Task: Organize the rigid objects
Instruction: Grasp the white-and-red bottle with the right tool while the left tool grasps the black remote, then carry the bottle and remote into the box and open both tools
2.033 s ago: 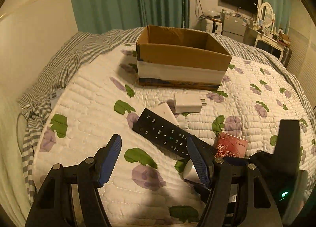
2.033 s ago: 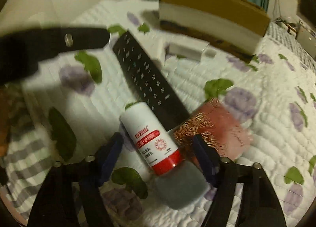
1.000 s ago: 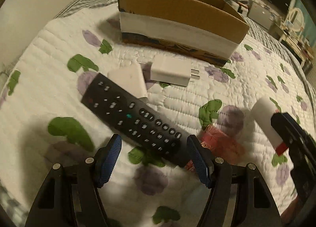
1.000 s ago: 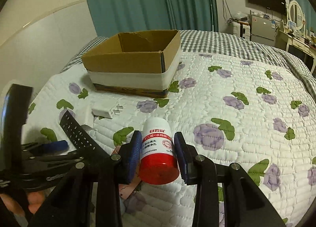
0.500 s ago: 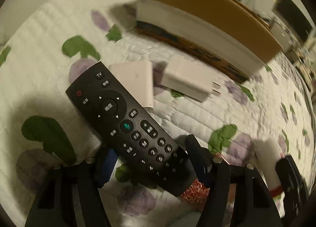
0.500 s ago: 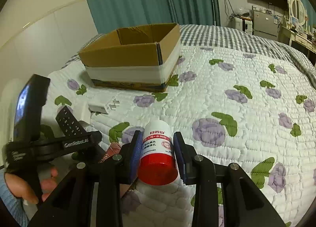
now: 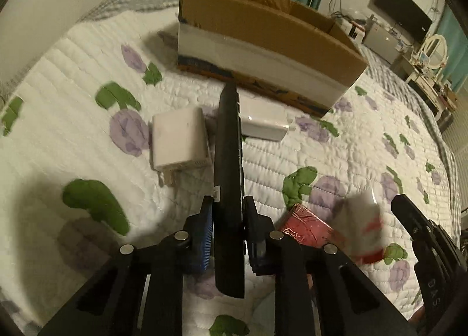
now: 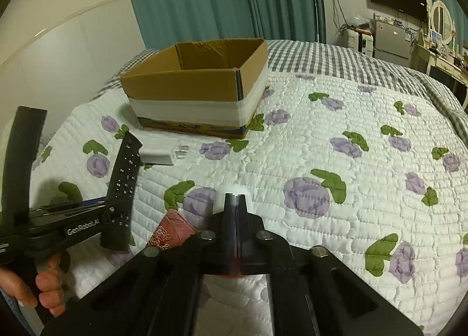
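My left gripper point(image 7: 228, 220) is shut on a black remote point(image 7: 228, 166), held on edge above the quilt; the remote also shows in the right wrist view point(image 8: 122, 186). My right gripper point(image 8: 233, 204) has its fingers closed together, with a white bottle with a red cap point(image 8: 231, 194) slipped below them, mostly hidden. The bottle appears blurred in the left wrist view point(image 7: 362, 227). An open cardboard box point(image 8: 201, 93) stands further back on the bed, also in the left wrist view point(image 7: 263, 43).
Two white chargers point(image 7: 178, 137) point(image 7: 263, 126) lie on the floral quilt point(image 8: 336, 145) before the box. A red packet point(image 7: 304, 230) lies near the bottle. Teal curtains, a TV and a dresser stand beyond the bed.
My left gripper closed on the remote and lifted it on edge. My right gripper's fingers closed fully and the bottle dropped from between them.
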`<state>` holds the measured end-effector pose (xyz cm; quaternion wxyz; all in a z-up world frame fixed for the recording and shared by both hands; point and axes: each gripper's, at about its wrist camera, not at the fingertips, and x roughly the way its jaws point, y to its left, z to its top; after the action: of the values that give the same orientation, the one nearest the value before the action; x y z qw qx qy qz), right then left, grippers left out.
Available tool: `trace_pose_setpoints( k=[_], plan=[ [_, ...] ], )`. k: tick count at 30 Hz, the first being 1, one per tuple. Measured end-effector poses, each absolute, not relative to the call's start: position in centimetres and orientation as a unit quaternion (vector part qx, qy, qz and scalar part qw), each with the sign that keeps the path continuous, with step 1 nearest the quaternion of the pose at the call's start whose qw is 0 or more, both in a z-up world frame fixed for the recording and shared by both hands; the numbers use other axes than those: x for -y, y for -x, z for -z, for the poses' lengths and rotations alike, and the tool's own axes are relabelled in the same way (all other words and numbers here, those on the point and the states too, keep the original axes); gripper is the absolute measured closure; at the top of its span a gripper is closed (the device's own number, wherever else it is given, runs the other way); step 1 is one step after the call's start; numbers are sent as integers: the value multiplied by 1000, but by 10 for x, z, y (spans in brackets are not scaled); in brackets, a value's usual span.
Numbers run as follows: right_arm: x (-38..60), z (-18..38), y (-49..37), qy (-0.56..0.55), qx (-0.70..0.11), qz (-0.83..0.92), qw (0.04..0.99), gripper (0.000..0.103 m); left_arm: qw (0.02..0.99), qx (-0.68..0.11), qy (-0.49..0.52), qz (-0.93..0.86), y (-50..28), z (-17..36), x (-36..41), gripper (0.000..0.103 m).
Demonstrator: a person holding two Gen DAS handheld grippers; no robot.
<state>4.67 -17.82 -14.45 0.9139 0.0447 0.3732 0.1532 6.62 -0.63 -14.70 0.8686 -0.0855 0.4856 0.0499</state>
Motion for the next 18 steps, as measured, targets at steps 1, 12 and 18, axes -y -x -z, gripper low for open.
trace_pose_setpoints(
  k=[1, 12, 18],
  plan=[
    [177, 143, -47, -39, -377, -152, 913, 103, 871, -482, 81, -47, -66, 144, 6, 83],
    [184, 165, -51, -78, -418, -150, 893, 67, 884, -463, 57, -22, -48, 124, 4, 83],
    [166, 172, -53, -56, -433, -170, 884, 62, 882, -467, 57, -12, -48, 129, 6, 83]
  ],
)
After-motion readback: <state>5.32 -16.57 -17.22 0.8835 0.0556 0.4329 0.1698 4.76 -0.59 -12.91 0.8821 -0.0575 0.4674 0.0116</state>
